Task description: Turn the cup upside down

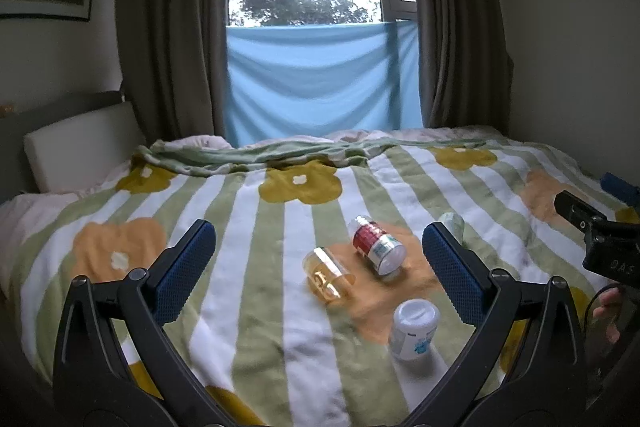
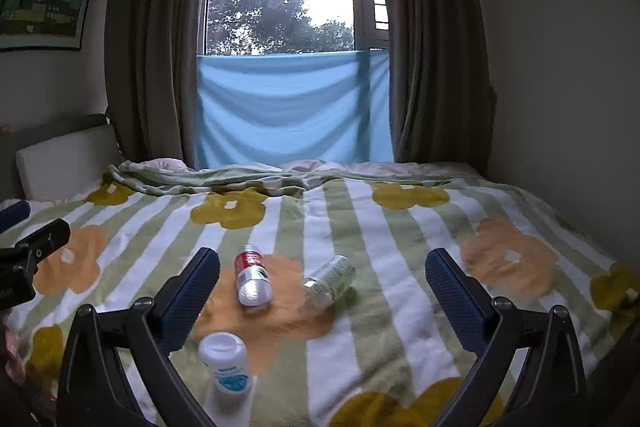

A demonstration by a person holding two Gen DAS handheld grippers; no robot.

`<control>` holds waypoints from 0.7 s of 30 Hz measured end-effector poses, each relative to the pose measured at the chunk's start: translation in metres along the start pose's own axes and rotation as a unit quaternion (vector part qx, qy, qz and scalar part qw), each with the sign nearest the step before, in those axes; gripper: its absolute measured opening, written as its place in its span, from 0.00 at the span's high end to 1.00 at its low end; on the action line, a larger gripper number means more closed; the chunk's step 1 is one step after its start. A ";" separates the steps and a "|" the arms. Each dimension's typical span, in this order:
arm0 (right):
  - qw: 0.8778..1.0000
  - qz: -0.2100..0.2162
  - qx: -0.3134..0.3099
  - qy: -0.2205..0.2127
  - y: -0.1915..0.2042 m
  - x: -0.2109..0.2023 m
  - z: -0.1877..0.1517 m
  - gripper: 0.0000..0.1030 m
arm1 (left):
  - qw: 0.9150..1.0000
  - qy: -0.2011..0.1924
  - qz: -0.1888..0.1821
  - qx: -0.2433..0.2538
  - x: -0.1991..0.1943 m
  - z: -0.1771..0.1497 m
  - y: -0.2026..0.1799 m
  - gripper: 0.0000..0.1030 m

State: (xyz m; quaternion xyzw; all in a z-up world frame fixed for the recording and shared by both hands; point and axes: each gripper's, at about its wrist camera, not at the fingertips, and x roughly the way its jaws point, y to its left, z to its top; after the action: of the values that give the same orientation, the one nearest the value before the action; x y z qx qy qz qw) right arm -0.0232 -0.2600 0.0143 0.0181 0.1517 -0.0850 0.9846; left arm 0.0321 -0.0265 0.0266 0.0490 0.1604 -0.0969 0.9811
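A clear amber cup (image 1: 328, 277) lies on its side on the striped flowered blanket (image 1: 248, 227), a little below and between the fingers of my left gripper (image 1: 320, 231). That gripper is open and holds nothing. My right gripper (image 2: 323, 257) is open too, hovering empty over the blanket. In the right wrist view the amber cup is hidden behind the left finger (image 2: 192, 291). The black body of the right gripper (image 1: 608, 247) shows at the right edge of the left wrist view.
A red-labelled bottle (image 1: 376, 245) (image 2: 252, 279) lies beside the cup. A white bottle (image 1: 414, 329) (image 2: 228, 363) stands upright nearer me. A clear bottle (image 2: 330, 281) lies to the right. A pillow (image 1: 80, 147) is far left; curtains and a blue cloth (image 1: 320, 83) hang behind the bed.
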 end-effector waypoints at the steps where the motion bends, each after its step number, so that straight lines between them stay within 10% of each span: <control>1: 1.000 -0.004 -0.006 -0.001 0.000 0.000 -0.001 0.00 | 1.000 0.001 -0.001 0.001 0.000 -0.002 -0.001 0.00; 21: 1.000 -0.009 -0.009 -0.012 0.003 -0.013 0.002 0.00 | 1.000 -0.010 -0.006 -0.002 -0.012 -0.006 -0.004 0.00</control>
State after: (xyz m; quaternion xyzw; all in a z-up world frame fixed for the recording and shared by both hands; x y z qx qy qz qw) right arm -0.0342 -0.2555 0.0198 0.0072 0.1407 -0.0930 0.9857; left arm 0.0183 -0.0278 0.0249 0.0448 0.1507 -0.1029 0.9822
